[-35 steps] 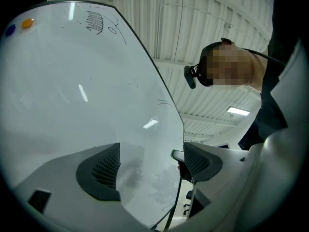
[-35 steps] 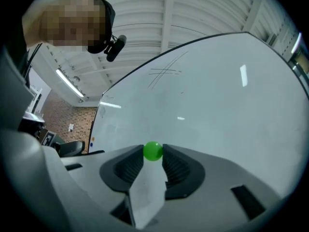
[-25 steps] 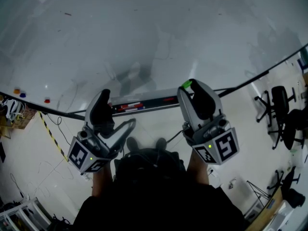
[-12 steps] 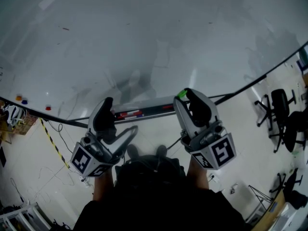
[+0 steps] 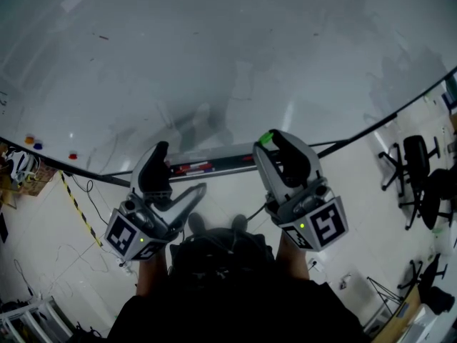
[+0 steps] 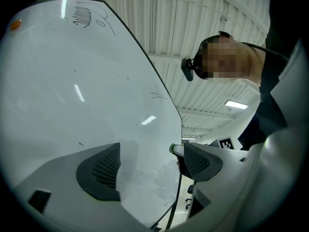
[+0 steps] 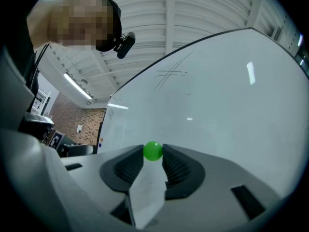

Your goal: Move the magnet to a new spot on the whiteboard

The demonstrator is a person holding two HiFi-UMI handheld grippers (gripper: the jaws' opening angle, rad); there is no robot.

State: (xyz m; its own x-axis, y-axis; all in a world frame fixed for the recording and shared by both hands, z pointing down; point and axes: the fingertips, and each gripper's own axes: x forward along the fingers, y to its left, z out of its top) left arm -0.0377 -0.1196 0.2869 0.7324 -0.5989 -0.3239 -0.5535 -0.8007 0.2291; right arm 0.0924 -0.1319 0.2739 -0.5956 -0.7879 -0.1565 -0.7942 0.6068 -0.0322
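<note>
A small green ball magnet (image 7: pixel 153 151) sits pinched between the tips of my right gripper (image 7: pixel 153 154), which is shut on it. In the head view the magnet (image 5: pixel 266 138) is at the lower edge of the whiteboard (image 5: pixel 214 63), just above the marker tray (image 5: pixel 214 164); I cannot tell whether it touches the board. My left gripper (image 5: pixel 178 171) hangs left of it, open, with nothing between its fingers. The left gripper view shows those open jaws (image 6: pixel 145 158) against the whiteboard (image 6: pixel 72 81), with the green magnet (image 6: pixel 172 149) at the right.
Markers lie in the tray. Small orange (image 5: pixel 28 140), blue (image 5: pixel 37 146) and red (image 5: pixel 73 156) magnets stick at the board's lower left. Office chairs (image 5: pixel 418 170) stand on the floor to the right. Yellow-black tape (image 5: pixel 75 199) and cables run along the floor at left.
The view has tilted, showing more of the board. My right gripper has drifted slightly left with the green magnet in it. The left gripper has barely moved.
</note>
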